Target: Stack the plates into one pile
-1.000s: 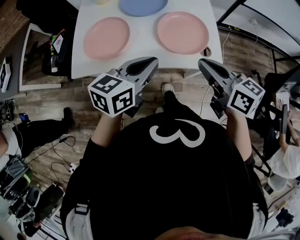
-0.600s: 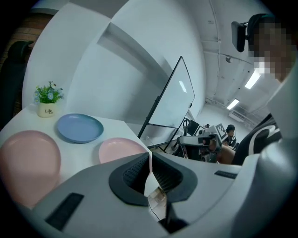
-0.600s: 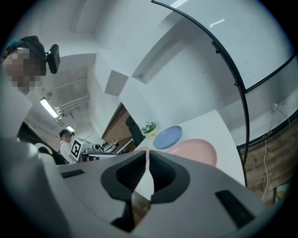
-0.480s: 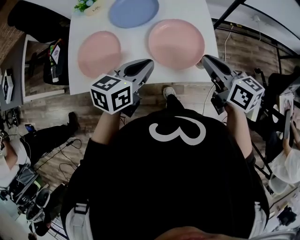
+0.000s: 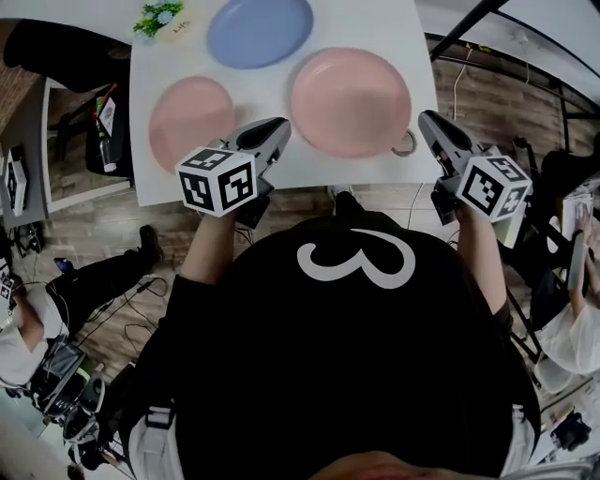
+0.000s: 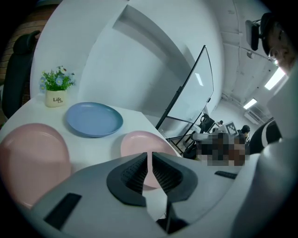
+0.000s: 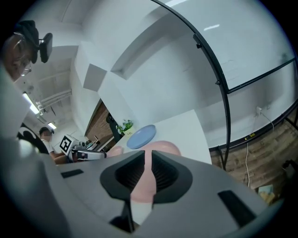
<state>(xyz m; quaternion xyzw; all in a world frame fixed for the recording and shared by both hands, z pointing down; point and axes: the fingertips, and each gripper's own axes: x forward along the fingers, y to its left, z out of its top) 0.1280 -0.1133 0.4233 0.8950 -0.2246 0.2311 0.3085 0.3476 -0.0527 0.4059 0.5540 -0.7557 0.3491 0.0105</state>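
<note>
Three plates lie apart on the white table [image 5: 272,159]: a blue plate [image 5: 260,31] at the back, a small pink plate [image 5: 191,110] at the left and a large pink plate [image 5: 350,88] at the right. My left gripper [image 5: 279,125] hangs over the table's front edge between the two pink plates, shut and empty. In the left gripper view, the left gripper [image 6: 150,155] points at the large pink plate [image 6: 139,139]. My right gripper [image 5: 427,117] is just off the table's right front corner. Its jaws have just been opening to a narrow gap, with nothing between them.
A small potted plant [image 5: 159,16] stands at the table's back left corner. A small ring-shaped object [image 5: 405,142] lies at the front right corner by the large pink plate. Black metal frame bars [image 5: 469,28] rise right of the table. People and gear are on the floor at the left.
Both grippers have moved forward and down toward the table. The left tip has come over the front edge; the right has reached the right front corner.
</note>
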